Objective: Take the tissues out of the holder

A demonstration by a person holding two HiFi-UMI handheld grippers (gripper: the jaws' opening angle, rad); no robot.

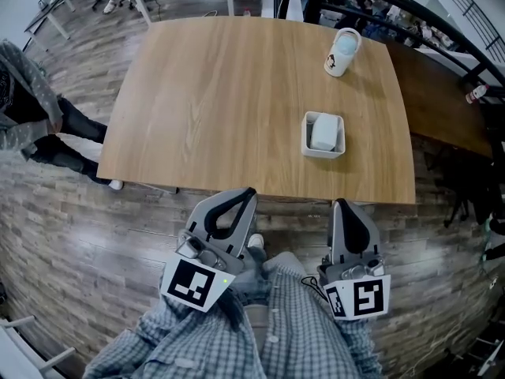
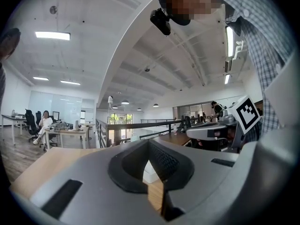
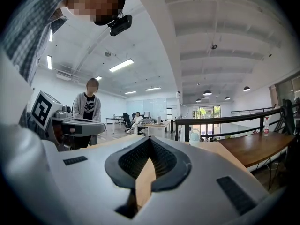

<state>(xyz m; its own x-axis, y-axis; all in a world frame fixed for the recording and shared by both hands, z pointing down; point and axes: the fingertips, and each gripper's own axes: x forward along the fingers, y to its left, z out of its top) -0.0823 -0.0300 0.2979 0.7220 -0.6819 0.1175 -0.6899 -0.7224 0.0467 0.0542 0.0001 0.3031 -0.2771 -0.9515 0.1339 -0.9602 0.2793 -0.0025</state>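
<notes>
wood-grain table [image 1: 213, 93] carries the white holder [image 1: 323, 154] toward its right side, with a folded white pack of tissues [image 1: 323, 131] lying inside it. a pale mug [image 1: 342, 51] stands further back near the far edge. both tools hang short of the table's near edge, well apart from the holder. the left gripper [image 1: 246, 193] has its jaws pressed together on nothing, and the right gripper [image 1: 341, 204] is likewise closed and empty. the likely trouble from here is the holder itself. it looks light and unanchored, so a pull on the tissues with one gripper alone could lift it along with them or skid it toward the table's right edge. pinning the rim with the other gripper would guard against that. jaws that arrive closed would only shove the pack, and a shallow pinch may tear off a single sheet.
</notes>
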